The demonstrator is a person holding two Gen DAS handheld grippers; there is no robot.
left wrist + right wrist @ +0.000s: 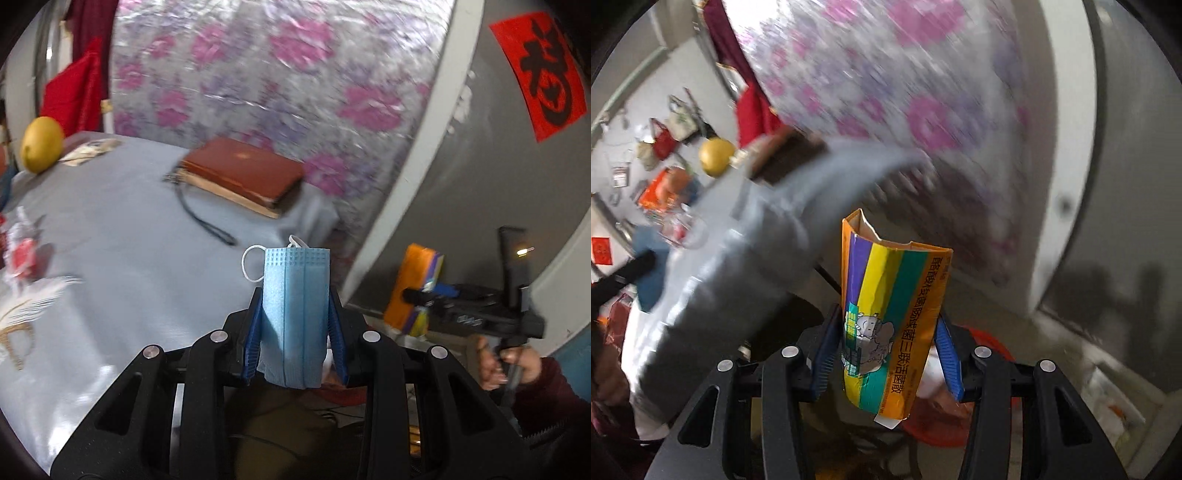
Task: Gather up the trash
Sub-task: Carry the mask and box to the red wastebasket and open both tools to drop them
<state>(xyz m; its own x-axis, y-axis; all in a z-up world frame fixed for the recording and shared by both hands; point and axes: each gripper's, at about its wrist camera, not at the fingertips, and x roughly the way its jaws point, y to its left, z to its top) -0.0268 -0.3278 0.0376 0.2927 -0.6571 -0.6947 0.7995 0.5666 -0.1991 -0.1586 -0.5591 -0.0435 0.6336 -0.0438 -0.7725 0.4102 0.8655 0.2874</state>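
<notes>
Grey table mid-surface open, brown book at far edge, wall rightward.

Red basin behind striped carton

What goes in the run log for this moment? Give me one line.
left gripper: shut on blue face mask | right gripper: shut on orange medicine box | both off the grey table | red bin below right

Striped orange, purple, yellow and green cardboard medicine box, centre of the right wrist view: vertical dark print reads 酪酸梭菌肠球菌三联活菌散; smaller print beside it is illegible. Red paper square, upper right of the left wrist view: one large black brush character, tilted, not surely readable.
</notes>
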